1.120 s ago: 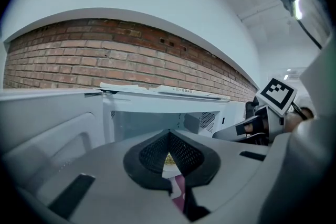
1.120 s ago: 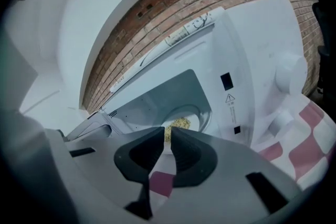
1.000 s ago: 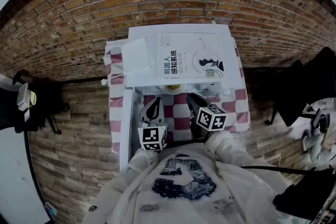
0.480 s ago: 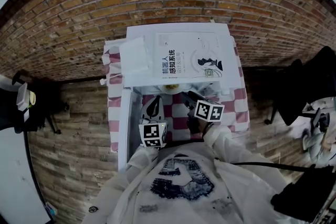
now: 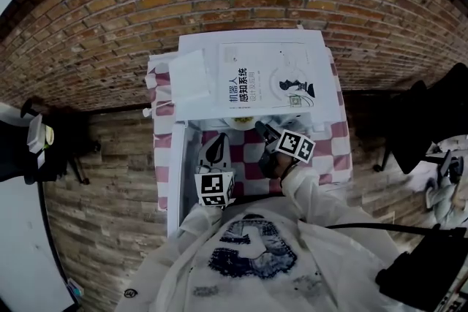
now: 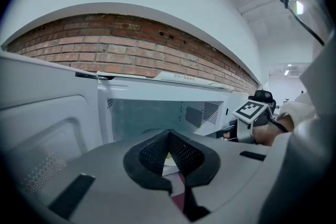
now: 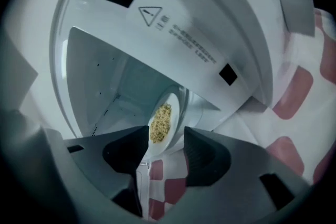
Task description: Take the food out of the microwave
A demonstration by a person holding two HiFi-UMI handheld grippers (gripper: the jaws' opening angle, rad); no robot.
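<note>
A white plate of yellowish food [image 7: 161,122] sits inside the white microwave [image 5: 252,77], whose door [image 5: 176,179] hangs open to the left. In the head view the plate [image 5: 239,123] shows just at the opening. My right gripper [image 7: 164,140] points into the cavity, rolled to one side. Its jaws have just been opening and now stand wide, with the plate's near rim in the gap but not pressed by either pad. In the head view that gripper [image 5: 263,131] is at the opening's right. My left gripper [image 6: 169,135] hangs in front of the cavity, tips together and empty.
The microwave stands on a table with a red-and-white checked cloth [image 5: 333,151] against a brick wall. A printed booklet [image 5: 269,78] and a white box [image 5: 189,75] lie on its top. A black chair [image 5: 428,124] is at the right.
The right gripper has rolled and moved closer to the microwave opening, and its jaws have opened. The left gripper has stayed where it was.
</note>
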